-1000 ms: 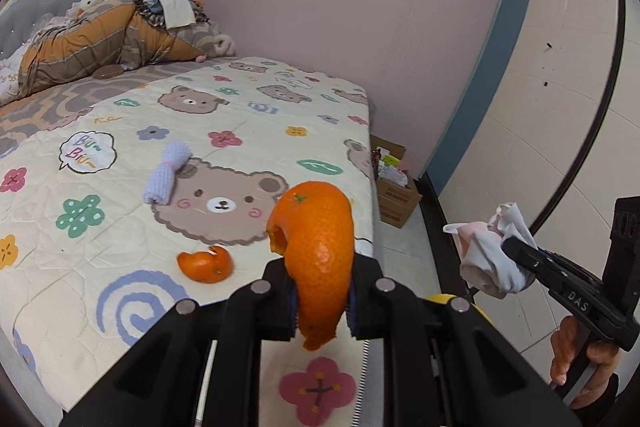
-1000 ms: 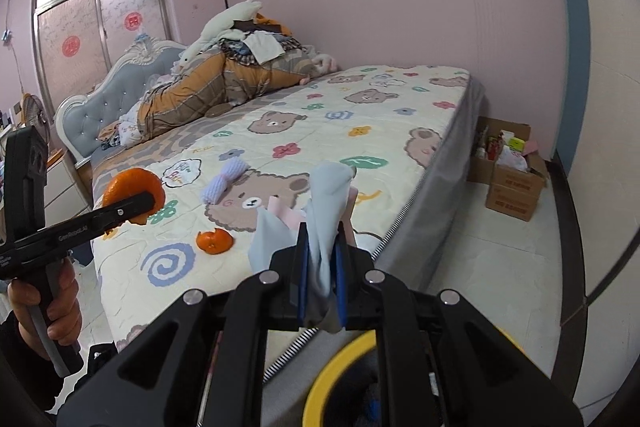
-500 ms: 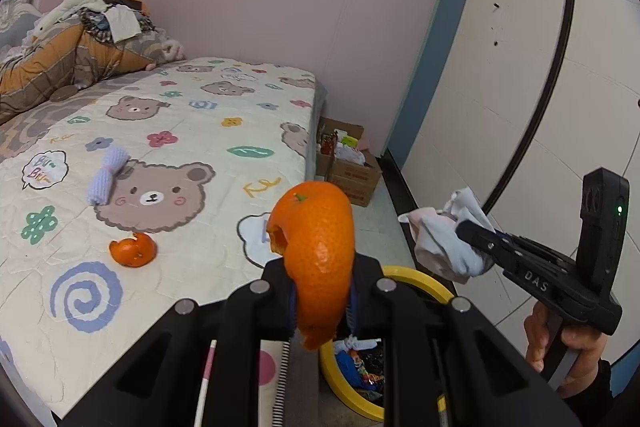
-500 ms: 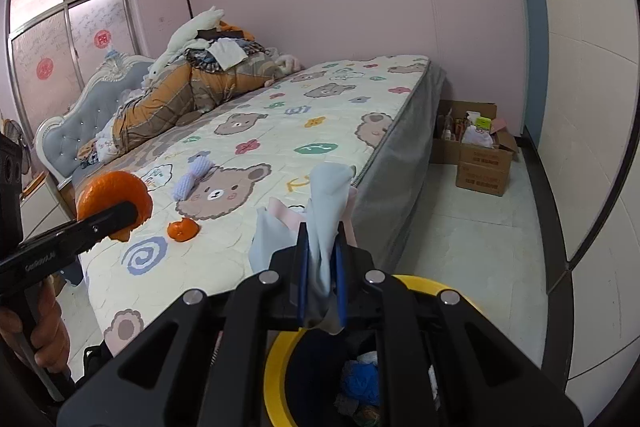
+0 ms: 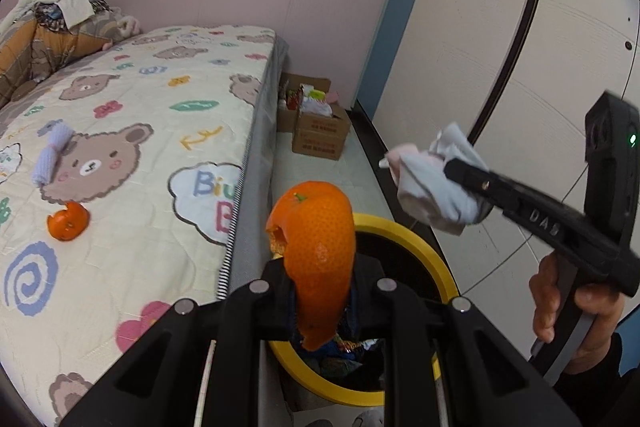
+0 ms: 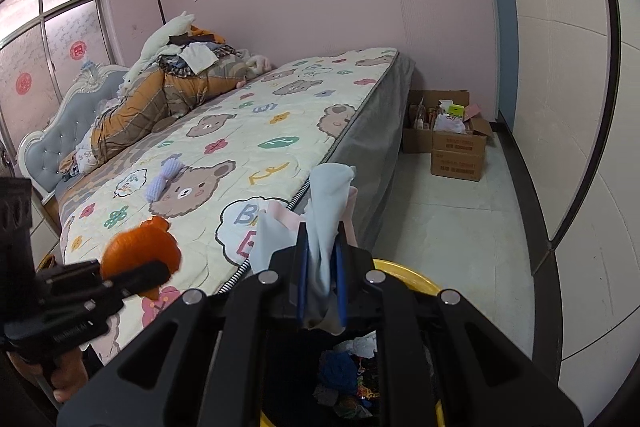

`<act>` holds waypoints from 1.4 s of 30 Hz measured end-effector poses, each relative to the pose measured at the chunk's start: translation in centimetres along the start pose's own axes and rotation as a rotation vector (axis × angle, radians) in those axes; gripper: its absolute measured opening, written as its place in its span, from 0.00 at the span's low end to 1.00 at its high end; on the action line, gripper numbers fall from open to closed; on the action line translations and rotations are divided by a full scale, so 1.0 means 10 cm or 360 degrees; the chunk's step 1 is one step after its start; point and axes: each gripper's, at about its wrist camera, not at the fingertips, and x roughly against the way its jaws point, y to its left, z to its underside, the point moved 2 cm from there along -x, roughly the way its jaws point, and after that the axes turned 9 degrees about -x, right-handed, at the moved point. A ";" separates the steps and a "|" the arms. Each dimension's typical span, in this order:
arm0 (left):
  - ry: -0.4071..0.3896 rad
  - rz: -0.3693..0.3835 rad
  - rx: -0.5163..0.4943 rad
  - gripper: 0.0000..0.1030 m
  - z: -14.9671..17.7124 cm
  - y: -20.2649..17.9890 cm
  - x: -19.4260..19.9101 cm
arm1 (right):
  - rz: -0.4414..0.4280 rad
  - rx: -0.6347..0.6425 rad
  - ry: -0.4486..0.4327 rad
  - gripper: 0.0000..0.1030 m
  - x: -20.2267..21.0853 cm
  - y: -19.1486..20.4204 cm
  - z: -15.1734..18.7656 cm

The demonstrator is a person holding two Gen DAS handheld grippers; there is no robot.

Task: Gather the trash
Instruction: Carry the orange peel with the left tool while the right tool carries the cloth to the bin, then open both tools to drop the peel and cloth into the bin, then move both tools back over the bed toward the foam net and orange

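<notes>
**Trash carried from bed to bin: both loads now above the opening**

Trash in hand consists of two items. The left gripper [image 5: 320,307] is clamped narrowly on an orange peel [image 5: 316,247], which stands up between the jaws. The right gripper [image 6: 320,283] is clamped almost fully closed on a wad of tissue [image 6: 328,211], pale blue and pink, which sticks up past the fingertips.

Change over the last second:
- Both grippers have travelled off the bed [image 5: 160,131] toward the floor beside it.
- One second ago, the left wrist view showed mostly bedspread under the peel, with only a sliver of the yellow rim behind the gripper. The bin [image 5: 420,243] now fills the lower centre of that view, directly behind and below the peel.
- The right wrist view has shifted likewise. The bin rim [image 6: 408,275] and the rubbish already inside are now directly under the tissue.
- Neither grip has altered; both items are held as before.

Meaning for the task: the carry stage appears near its end. Both loads look placed for release, the tissue more squarely over the opening than the peel, which sits near the rim on the bed side.

Remaining work: a second peel piece [image 5: 68,223] lies on the bedspread, near the bear print. A small blue knitted roll [image 5: 52,159] lies beyond it; whether it counts as trash cannot be told.
</notes>
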 end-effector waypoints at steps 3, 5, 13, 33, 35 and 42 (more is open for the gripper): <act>0.0064 0.0048 -0.0014 0.16 0.04 -0.09 -0.14 | 0.0009 -0.0014 -0.0015 0.11 0.03 -0.04 -0.02; 0.0104 0.0073 -0.0026 0.16 0.07 -0.15 -0.23 | 0.0016 -0.0019 -0.0024 0.11 0.05 -0.06 -0.03; 0.0278 0.0190 0.0051 0.17 0.17 -0.24 -0.54 | 0.0030 -0.0024 -0.0100 0.12 0.18 -0.09 -0.14; 0.0218 0.0200 0.0090 0.65 0.19 -0.18 -0.44 | 0.0084 -0.0139 -0.0262 0.36 0.41 -0.24 -0.28; 0.0204 0.0185 0.0105 0.67 0.18 -0.15 -0.43 | 0.0098 -0.0143 -0.0307 0.38 0.47 -0.24 -0.31; 0.0153 0.0123 0.0166 0.73 0.09 0.06 -0.34 | 0.0047 -0.0128 -0.0362 0.47 0.54 -0.16 -0.34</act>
